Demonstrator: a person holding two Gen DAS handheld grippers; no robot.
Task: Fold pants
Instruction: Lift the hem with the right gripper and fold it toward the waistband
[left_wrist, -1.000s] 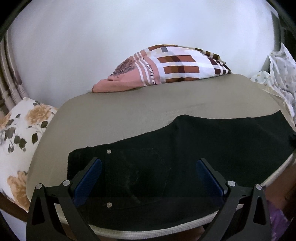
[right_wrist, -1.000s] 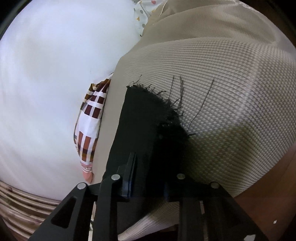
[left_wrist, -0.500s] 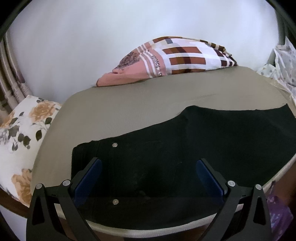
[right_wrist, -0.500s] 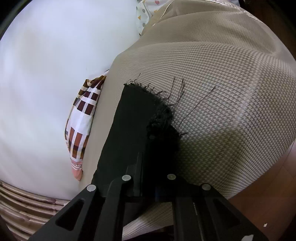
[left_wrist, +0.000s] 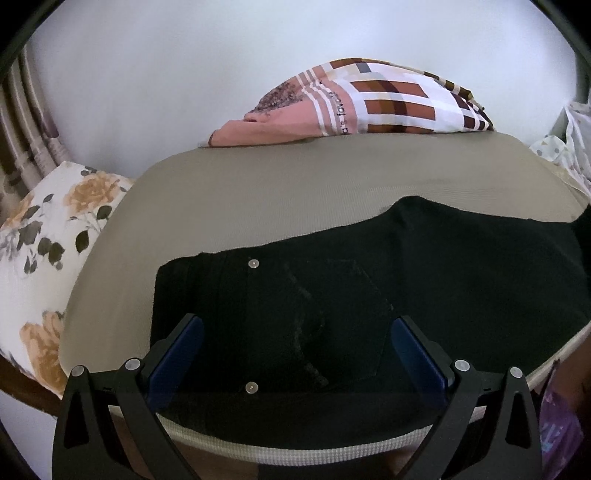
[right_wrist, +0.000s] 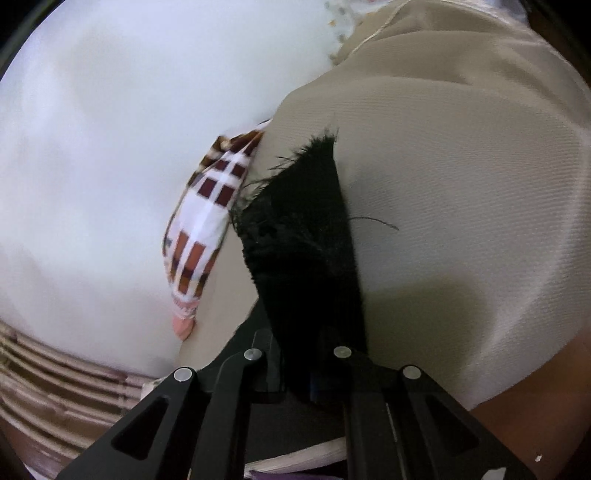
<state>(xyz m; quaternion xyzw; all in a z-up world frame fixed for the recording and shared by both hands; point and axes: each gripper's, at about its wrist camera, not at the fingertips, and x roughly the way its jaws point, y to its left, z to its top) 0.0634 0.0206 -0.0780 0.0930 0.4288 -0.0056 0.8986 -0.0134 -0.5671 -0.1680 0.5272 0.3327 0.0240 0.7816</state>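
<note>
The black pants (left_wrist: 369, 295) lie spread flat on a beige woven cushion (left_wrist: 295, 192), their cloth matte and dense. The waistband end, with two small metal rivets and a pointed back pocket, sits directly ahead of the left gripper (left_wrist: 295, 354), between its two blue-padded fingers (left_wrist: 177, 350). That claw stands wide apart above the fabric and grips nothing. From there the legs run off to its right, towards the cushion's rounded rim.

The right gripper (right_wrist: 299, 369) has just been closing, and its jaws are now pinched tight on the frayed leg hem of the pants (right_wrist: 306, 236). The hem rises ahead of it as a narrow black wedge, with loose threads fanning from its ragged edge, lifted off the ribbed beige cushion (right_wrist: 461, 184).

Beyond the pants, a bare strip of cushion stays open ahead of the left claw. Past its far edge rests a folded cloth (left_wrist: 369, 103) in pink, white and brown checks against a plain white wall (left_wrist: 184, 74). To the left claw's left lies a floral pillow (left_wrist: 48, 240) printed with orange roses.
</note>
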